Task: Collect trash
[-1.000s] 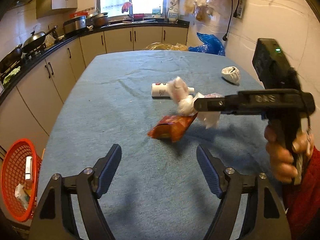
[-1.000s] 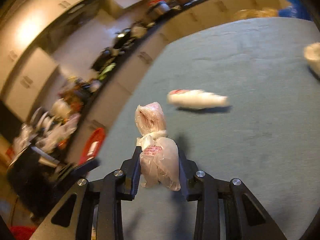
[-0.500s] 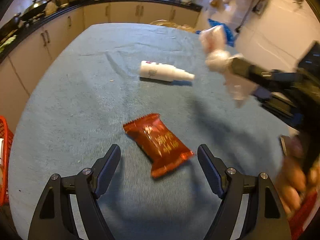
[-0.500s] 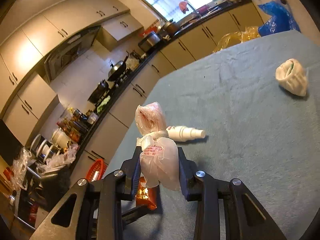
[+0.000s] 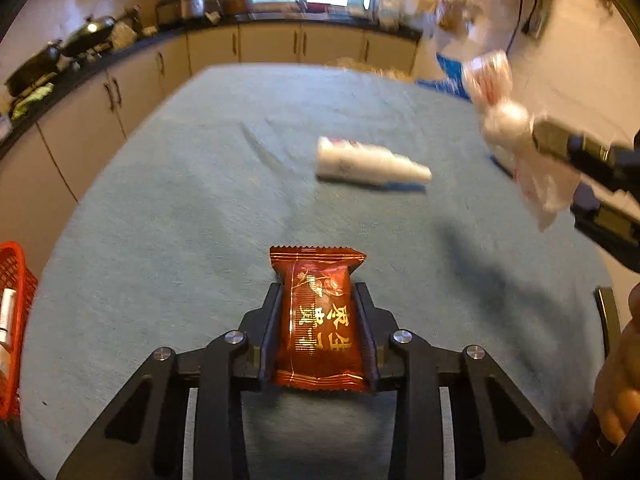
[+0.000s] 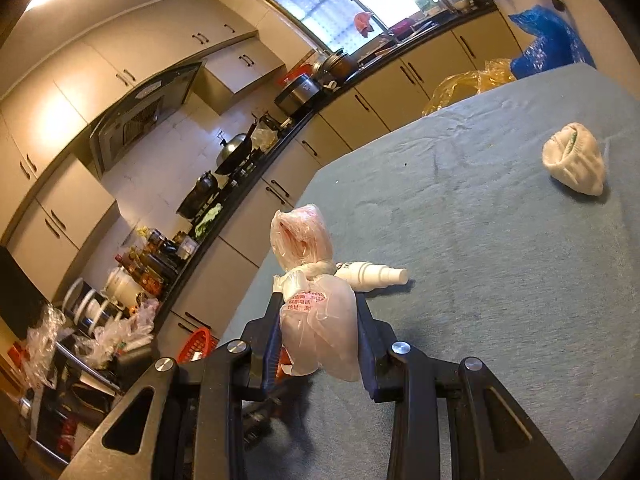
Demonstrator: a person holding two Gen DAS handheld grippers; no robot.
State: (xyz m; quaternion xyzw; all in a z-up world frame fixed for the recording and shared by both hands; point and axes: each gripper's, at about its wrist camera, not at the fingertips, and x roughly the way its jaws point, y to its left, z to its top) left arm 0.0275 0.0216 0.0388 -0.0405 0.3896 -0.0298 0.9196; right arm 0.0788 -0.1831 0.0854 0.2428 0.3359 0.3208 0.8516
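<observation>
My left gripper (image 5: 318, 312) is shut on a red snack packet (image 5: 319, 316) with gold writing, on the blue-covered table (image 5: 180, 208). My right gripper (image 6: 318, 320) is shut on a knotted clear plastic bag (image 6: 316, 312) and holds it above the table; the bag also shows at the right in the left wrist view (image 5: 516, 144). A white spray bottle (image 5: 368, 162) lies on its side mid-table, also seen in the right wrist view (image 6: 372, 274). A crumpled white wad (image 6: 574, 164) lies farther back on the right.
An orange basket (image 5: 12, 320) with some trash in it sits off the table's left edge, also low in the right wrist view (image 6: 198, 344). Kitchen cabinets and a cluttered counter (image 5: 100, 60) run along the left and back. Blue and yellow bags (image 6: 548, 40) lie beyond the far edge.
My left gripper moved onto the red packet and shut on it. My right gripper carried the plastic bag up and to the right.
</observation>
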